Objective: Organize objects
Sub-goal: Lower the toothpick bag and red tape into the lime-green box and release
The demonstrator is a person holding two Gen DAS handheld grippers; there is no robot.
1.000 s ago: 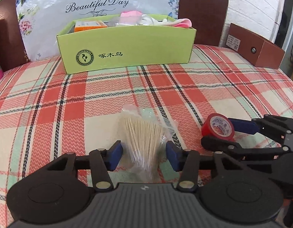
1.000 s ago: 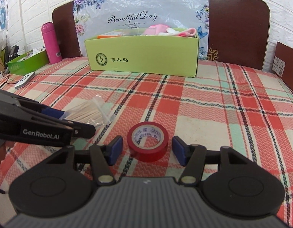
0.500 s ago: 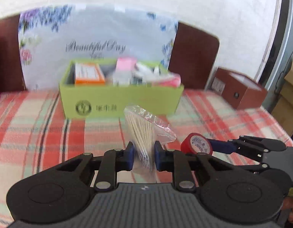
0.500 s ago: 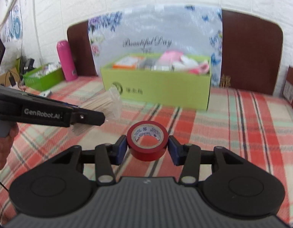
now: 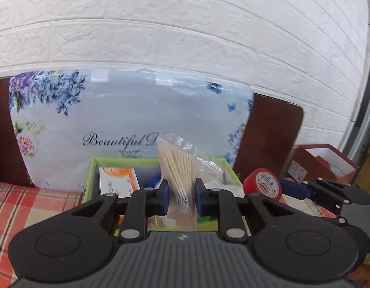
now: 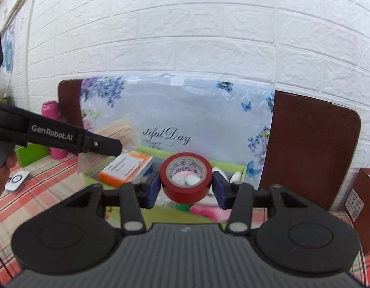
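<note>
Above the green box [image 5: 92, 175], left gripper [image 5: 181, 199] clamping the toothpick bag [image 5: 182, 168], right gripper [image 6: 186, 188] clamping red tape [image 6: 186, 177].

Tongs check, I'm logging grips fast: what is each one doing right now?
Left tongs: closed on the bag of cotton swabs.
Right tongs: closed on the roll of red tape.

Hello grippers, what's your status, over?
Left gripper shut on bag of cotton swabs. Right gripper shut on red tape roll. Both above green box. Nothing in the way.
</note>
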